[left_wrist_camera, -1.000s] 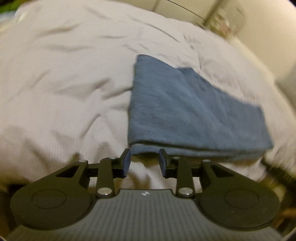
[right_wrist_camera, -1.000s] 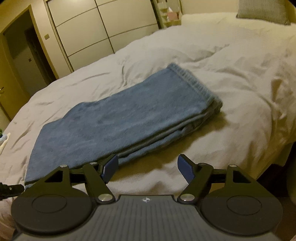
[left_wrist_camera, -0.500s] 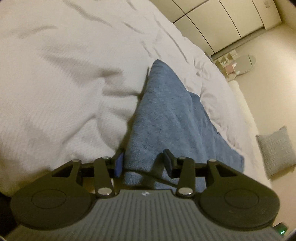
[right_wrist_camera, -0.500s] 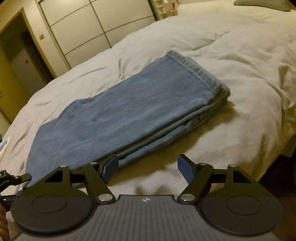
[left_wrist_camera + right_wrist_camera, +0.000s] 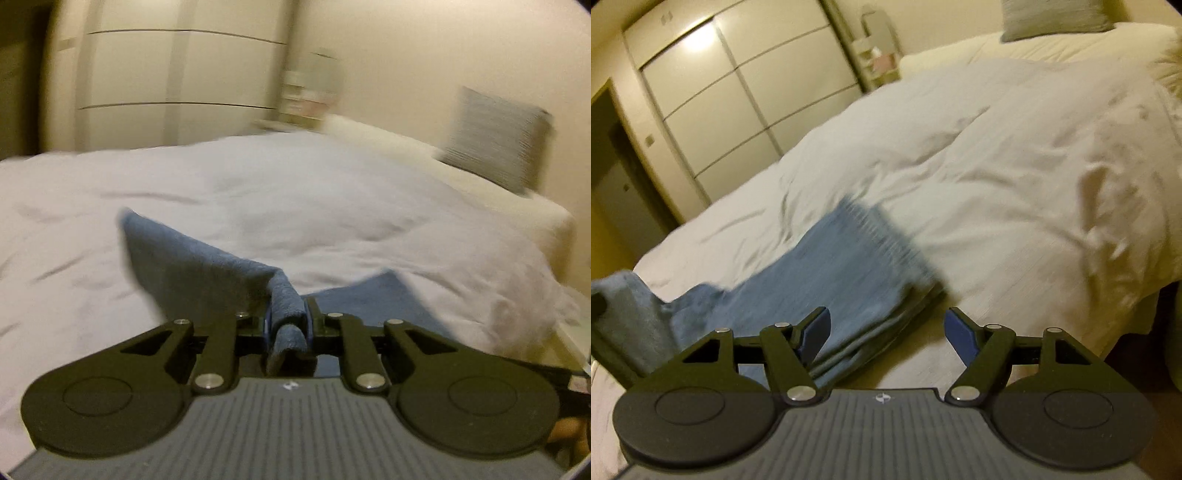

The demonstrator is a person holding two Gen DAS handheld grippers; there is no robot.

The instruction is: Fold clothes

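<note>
Lying folded lengthwise on the white duvet [image 5: 1015,155], the blue jeans [image 5: 849,266] stretched from a hemmed end near the middle of the bed toward the near left edge, where one end was raised off the bedding. That raised end sat pinched in the left gripper [image 5: 289,317], whose jaws were closed tight on a bunched fold of denim, with cloth spilling back between the fingers toward the camera. It pointed almost level across the bed, toward a grey pillow [image 5: 495,140] and pale wardrobe doors [image 5: 177,85]. The right gripper [image 5: 885,328] hovered low over the long side edge of the jeans, its jaws spread wide and holding nothing; its left fingertip [image 5: 816,328] overlapped the stacked layers, though contact could not be judged. Both views were motion-blurred.
</note>
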